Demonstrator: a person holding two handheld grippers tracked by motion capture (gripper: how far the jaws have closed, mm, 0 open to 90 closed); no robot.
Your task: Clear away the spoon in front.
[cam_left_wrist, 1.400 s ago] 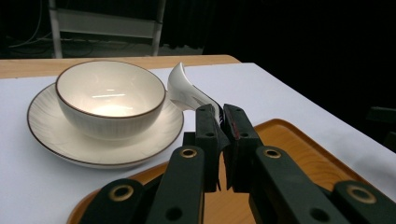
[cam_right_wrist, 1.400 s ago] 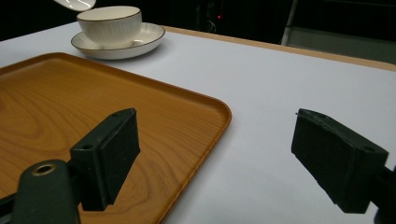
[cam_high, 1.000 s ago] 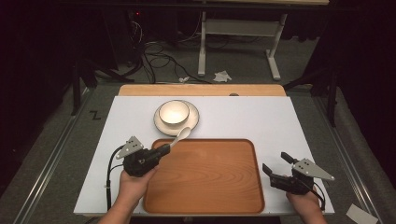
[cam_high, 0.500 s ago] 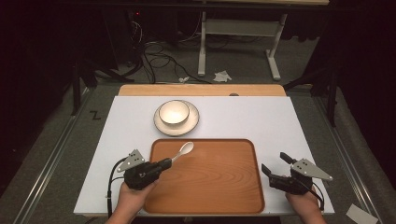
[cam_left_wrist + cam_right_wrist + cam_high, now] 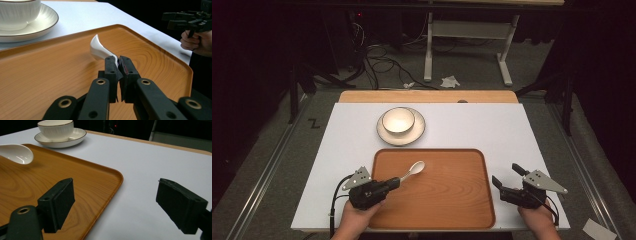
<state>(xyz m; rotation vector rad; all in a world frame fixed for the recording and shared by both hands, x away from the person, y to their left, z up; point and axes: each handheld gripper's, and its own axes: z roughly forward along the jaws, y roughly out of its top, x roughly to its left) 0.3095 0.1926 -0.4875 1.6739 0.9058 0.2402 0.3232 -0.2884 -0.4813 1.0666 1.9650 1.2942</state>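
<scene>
Risk assessment: the left hand-held gripper [image 5: 117, 65] pinches the white spoon [image 5: 100, 50] by the end of its handle only, so the bowl end projects well beyond the pads. A smooth glazed handle clamped over so short a length may, in my judgement, pivot or slide out if the hand tilts or jolts; the spoon would then drop onto the wooden tray [image 5: 447, 200] and could chip or skid. A second hazard is the bowl end striking the tray floor first during lowering, which would lever the handle against the pads.

Position: in the high view the spoon [image 5: 412, 170] is over the tray's far-left area, apparently just above the wood rather than resting on it; contact cannot be confirmed. It extends from the left hand-held gripper [image 5: 394, 183] away from the person, toward the cup on its saucer [image 5: 401, 126], which stands on the desk [image 5: 492, 125] beyond the tray.

The right hand-held gripper [image 5: 115, 205], jaws spread and empty, is just beside the tray's right edge.
</scene>
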